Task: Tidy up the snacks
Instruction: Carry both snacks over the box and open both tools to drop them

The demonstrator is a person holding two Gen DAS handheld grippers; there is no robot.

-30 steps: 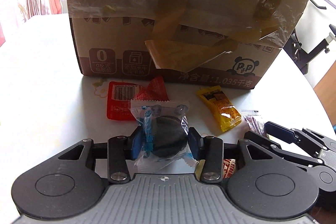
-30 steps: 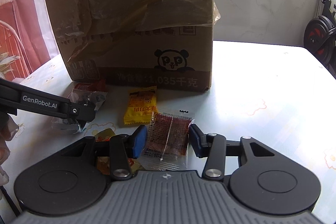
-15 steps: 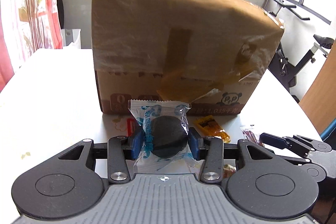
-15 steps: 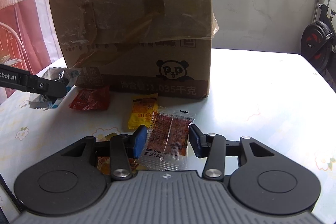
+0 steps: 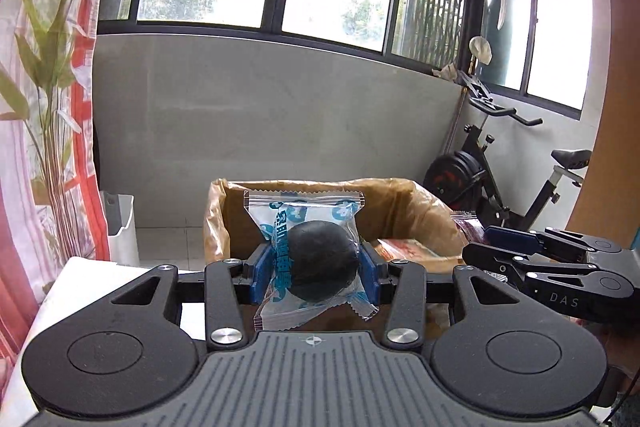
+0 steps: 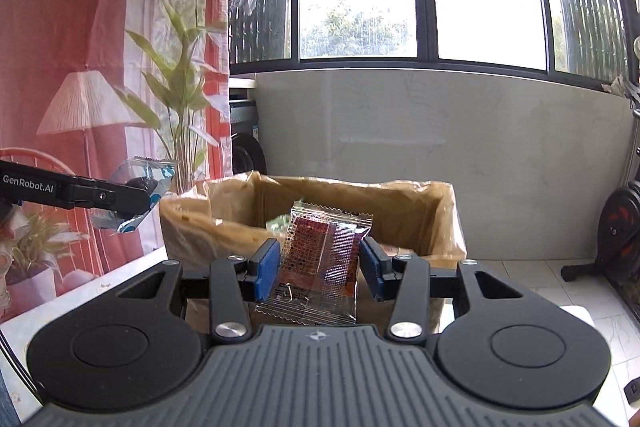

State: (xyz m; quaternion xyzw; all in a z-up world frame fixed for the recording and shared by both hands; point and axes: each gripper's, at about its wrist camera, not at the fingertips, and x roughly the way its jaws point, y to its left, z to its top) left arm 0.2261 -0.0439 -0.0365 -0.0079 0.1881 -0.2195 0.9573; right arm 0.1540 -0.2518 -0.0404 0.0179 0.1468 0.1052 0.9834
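Left tool [image 5: 316, 273]: raised above the tabletop, partly closed, its blue pads pressing both sides of the round dark snack.
Round dark snack [image 5: 322, 265]: sealed in a clear wrapper with blue print, held upright between the left tool's pads, its crimped top edge standing in front of the box's open mouth; the right wrist view shows it at far left, just beside the box's left edge.
Tabletop [image 5: 68, 287]: white, only a strip showing at lower left below the left tool.
Cardboard box [image 6: 420, 203]: open at the top, lined with brown plastic that folds over the rim; it stands directly ahead of both tools, with some packets inside, too hidden to name.
Right tool [image 6: 319, 269]: also raised, partly closed, pads gripping the red-brown packet by its sides; in the left wrist view it reaches in from the right, its tips at the box's right rim.
Red-brown packet [image 6: 324, 259]: flat, clear wrapper with a dotted pattern, held upright in front of the box's opening.
Exercise bike [image 5: 520, 179]: on the floor beyond the box, at right.
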